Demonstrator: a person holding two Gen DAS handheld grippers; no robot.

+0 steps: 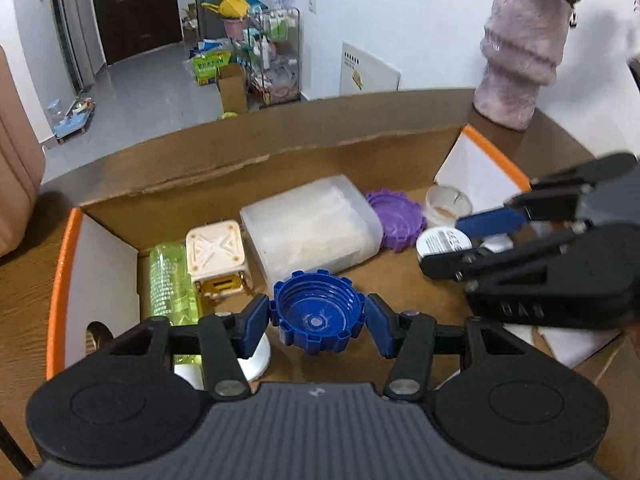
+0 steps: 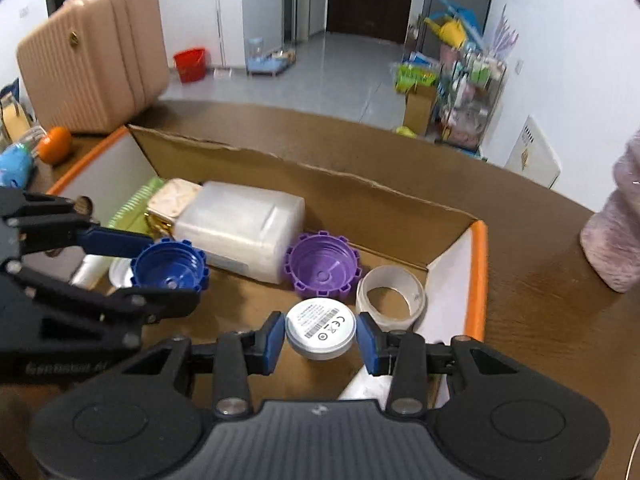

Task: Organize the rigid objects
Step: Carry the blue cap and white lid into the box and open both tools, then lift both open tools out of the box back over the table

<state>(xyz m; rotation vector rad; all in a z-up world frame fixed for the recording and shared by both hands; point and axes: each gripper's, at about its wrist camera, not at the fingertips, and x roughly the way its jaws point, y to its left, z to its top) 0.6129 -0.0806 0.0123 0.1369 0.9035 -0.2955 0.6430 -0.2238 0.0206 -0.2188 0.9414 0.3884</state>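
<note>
Box (image 1: pixel 280 140) already part-filled; left claw (image 1: pixel 318 316) grips blue cap (image 1: pixel 318 312), right claw (image 2: pixel 320 334) grips white disc (image 2: pixel 320 330), both unplaced.

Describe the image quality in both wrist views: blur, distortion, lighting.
Left wrist view: fisheye bends the cardboard box rim into an arc; the blue cap is sharp, while the right gripper and the furry vase are smeared. Right wrist view: the same curving, dark corners, even indoor light; the white disc is crisp, the pink suitcase slightly blurred.
</note>
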